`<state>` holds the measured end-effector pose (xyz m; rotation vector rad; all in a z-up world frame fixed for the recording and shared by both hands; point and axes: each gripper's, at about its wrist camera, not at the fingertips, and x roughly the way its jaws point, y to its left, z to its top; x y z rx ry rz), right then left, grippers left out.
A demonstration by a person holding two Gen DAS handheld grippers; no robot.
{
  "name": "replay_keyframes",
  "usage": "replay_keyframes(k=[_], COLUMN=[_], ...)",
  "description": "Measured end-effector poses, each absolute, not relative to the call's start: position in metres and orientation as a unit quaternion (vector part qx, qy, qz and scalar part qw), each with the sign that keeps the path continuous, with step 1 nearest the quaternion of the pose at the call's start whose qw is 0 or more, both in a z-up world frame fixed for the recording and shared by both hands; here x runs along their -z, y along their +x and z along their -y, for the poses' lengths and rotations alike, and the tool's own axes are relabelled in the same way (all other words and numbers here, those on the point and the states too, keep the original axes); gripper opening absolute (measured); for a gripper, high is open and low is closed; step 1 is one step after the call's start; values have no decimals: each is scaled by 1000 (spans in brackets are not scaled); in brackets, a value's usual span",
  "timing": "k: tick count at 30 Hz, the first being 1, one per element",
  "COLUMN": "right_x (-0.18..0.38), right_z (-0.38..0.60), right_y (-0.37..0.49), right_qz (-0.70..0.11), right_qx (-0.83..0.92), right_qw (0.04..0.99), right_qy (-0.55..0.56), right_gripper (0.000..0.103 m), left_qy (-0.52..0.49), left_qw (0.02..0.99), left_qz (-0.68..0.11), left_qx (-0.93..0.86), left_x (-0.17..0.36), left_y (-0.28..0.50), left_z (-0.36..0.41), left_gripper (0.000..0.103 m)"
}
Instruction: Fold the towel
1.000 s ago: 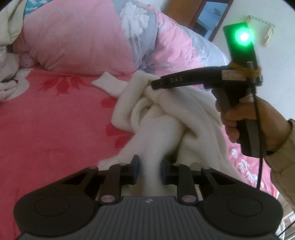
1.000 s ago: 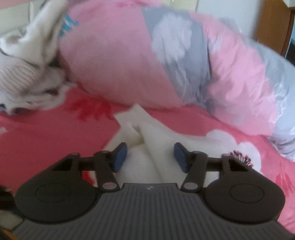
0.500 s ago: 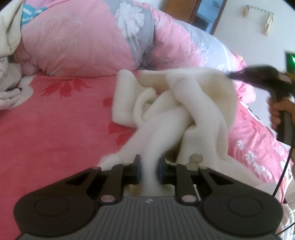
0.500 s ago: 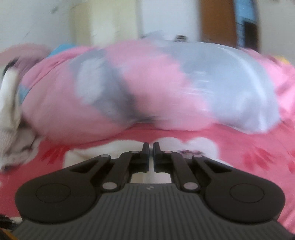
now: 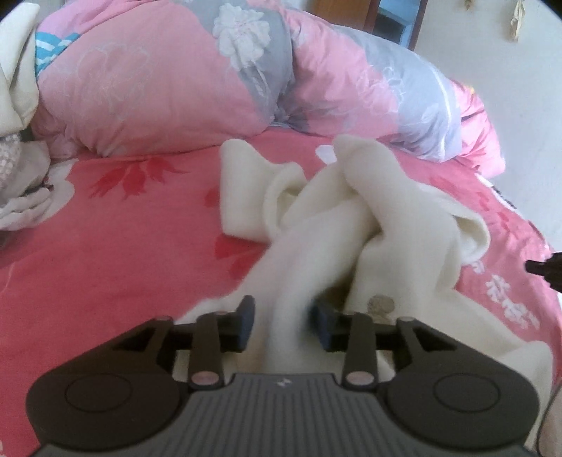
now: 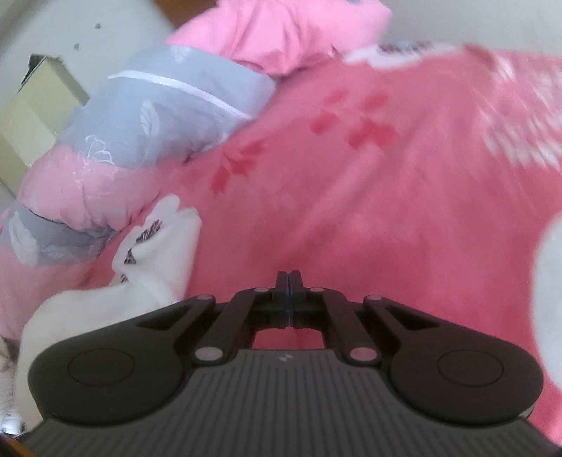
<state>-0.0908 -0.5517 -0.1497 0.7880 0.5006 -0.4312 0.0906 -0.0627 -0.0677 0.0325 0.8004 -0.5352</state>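
Opening now, left gripper (image 5: 282, 321) with its blue pads drawing away from the stretched strand of the cream-white fleece towel (image 5: 351, 225) that half a second ago sat pinched between them; strand still running between the jaws, rest of the cloth bunched and twisted just ahead. Right gripper (image 6: 288, 281) shut tight on nothing, swung well clear to that side, no longer lifting the far corner, which has dropped back. Probably a reset: no fold made yet, fresh corners needed. Beneath both grippers, pink bed sheet with red flower print (image 5: 105, 253); beyond the towel, puffy pink-and-grey floral quilt (image 5: 175, 81); further back, pale wall and brown wooden door frame (image 5: 340, 8).
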Motion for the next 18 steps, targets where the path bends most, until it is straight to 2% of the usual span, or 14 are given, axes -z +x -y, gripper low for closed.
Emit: replay_keyframes(k=[3, 5, 7, 11, 12, 14, 18], right_x=[130, 109, 90, 61, 55, 45, 40], right_z=[532, 509, 479, 416, 402, 369, 327], right_y=[-84, -66, -45, 17, 35, 71, 131], right_qz=[-232, -235, -238, -261, -272, -291, -311], right_qx=[167, 132, 88, -20, -39, -76, -71], right_qw=[889, 907, 922, 931, 929, 926, 932], right_qy=[358, 324, 292, 254, 248, 227, 172], right_gripper=[4, 13, 56, 76, 84, 89, 90], left_qy=[13, 13, 8, -15, -19, -25, -40], left_qw=[887, 889, 890, 890, 889, 888, 886], left_qz=[-386, -384, -382, -379, -378, -375, -371], left_qx=[252, 248, 248, 254, 257, 263, 274], left_x=[69, 69, 71, 76, 78, 81, 86], left_y=[91, 89, 88, 89, 90, 91, 92], left_z=[65, 66, 65, 59, 57, 54, 48], left_gripper=[39, 39, 39, 39, 39, 39, 39])
